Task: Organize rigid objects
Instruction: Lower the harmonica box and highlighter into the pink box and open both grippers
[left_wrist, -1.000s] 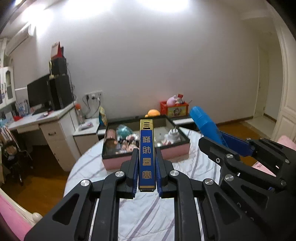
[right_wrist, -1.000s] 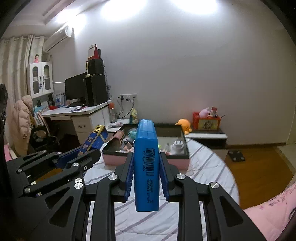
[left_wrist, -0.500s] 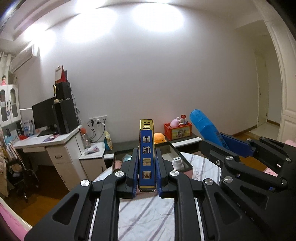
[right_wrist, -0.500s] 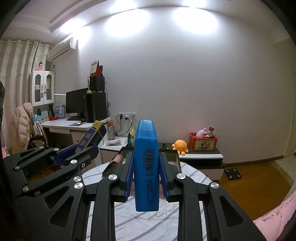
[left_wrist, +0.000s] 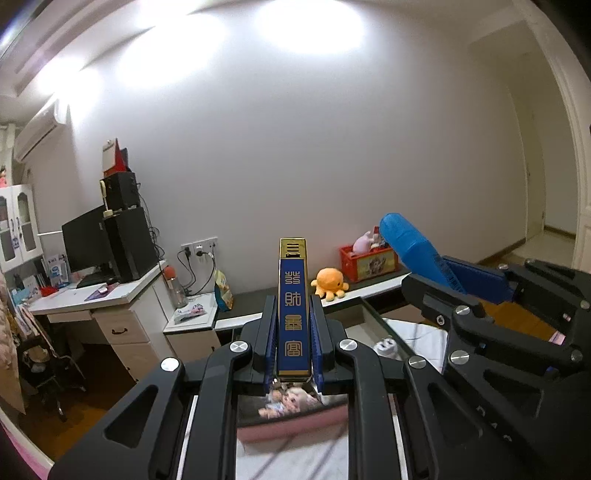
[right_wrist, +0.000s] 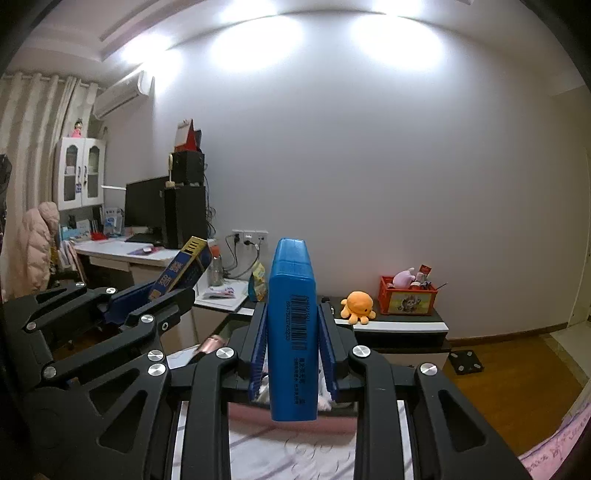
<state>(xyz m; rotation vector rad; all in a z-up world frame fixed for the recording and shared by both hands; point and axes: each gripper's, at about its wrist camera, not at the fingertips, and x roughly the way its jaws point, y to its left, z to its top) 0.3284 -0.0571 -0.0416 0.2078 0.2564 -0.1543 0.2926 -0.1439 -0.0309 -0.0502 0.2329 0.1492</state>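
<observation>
In the left wrist view my left gripper (left_wrist: 293, 308) is shut on a narrow blue and gold box (left_wrist: 293, 295), held upright along the fingers. My right gripper (right_wrist: 293, 314) is shut on a blue plastic box with a barcode (right_wrist: 293, 325). Each gripper shows in the other's view: the right gripper (left_wrist: 443, 273) with its blue box (left_wrist: 410, 247), and the left gripper (right_wrist: 162, 295) with the blue and gold box (right_wrist: 184, 264). Both hover just above the near wall of a pink storage box (left_wrist: 291, 424), also (right_wrist: 255, 410), which holds small figurines (left_wrist: 288, 398).
The pink box stands on a round table with a striped white cloth (right_wrist: 295, 454). Behind it runs a low cabinet (right_wrist: 399, 326) with an orange plush octopus (right_wrist: 357, 304) and a red crate (right_wrist: 408, 299). A desk with a monitor (left_wrist: 88, 243) is at left.
Both grippers rose and moved forward with their boxes still held. The pink box went from ahead of the fingertips to right beneath them, and more wall fills both views.
</observation>
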